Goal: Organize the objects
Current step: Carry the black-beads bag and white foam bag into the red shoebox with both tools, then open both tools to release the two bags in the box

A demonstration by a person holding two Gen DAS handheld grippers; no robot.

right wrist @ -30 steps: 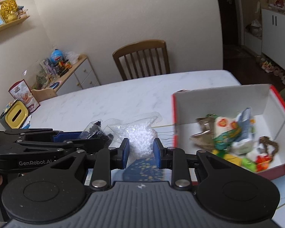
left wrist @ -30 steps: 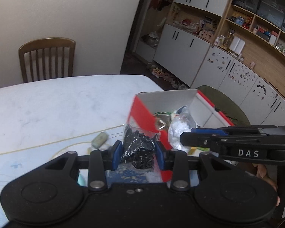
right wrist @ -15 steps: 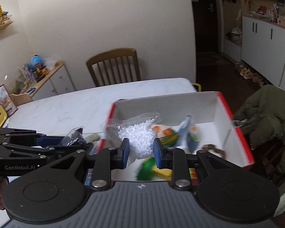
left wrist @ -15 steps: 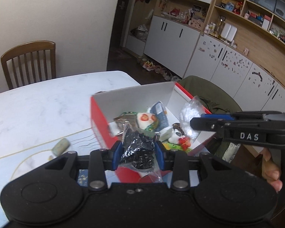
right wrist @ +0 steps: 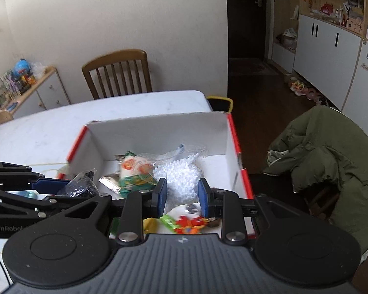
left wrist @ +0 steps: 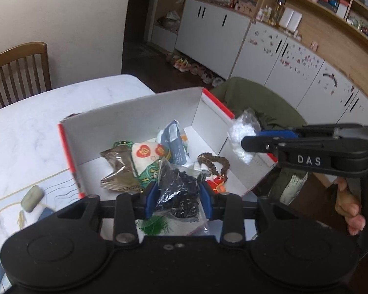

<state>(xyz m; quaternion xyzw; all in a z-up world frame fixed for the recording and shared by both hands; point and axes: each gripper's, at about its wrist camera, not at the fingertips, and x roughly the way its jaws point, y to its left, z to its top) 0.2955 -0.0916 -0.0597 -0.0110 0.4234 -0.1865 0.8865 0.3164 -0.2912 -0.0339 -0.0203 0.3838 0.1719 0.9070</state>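
A red-and-white cardboard box [left wrist: 135, 115] [right wrist: 159, 132] stands on the marble table, holding several small toys, snack packets and a brown bead string [left wrist: 214, 160]. My left gripper [left wrist: 177, 197] is shut on a clear bag of black beads [left wrist: 179, 196] [right wrist: 82, 186], held over the box's near edge. My right gripper [right wrist: 181, 196] is shut on a clear bag of white beads [right wrist: 181, 174] [left wrist: 241, 132], held above the inside of the box, near its right wall. In the left wrist view the right gripper [left wrist: 247, 142] enters from the right.
A grey-green oblong object [left wrist: 32, 198] lies on the table left of the box. A wooden chair [right wrist: 117, 73] stands at the table's far side. A second chair draped with a green jacket [right wrist: 331, 152] is right of the box. White cabinets [left wrist: 208, 29] line the wall.
Both grippers have carried their bags from the table to the left of the box to over the box. The box contents now lie right below them.
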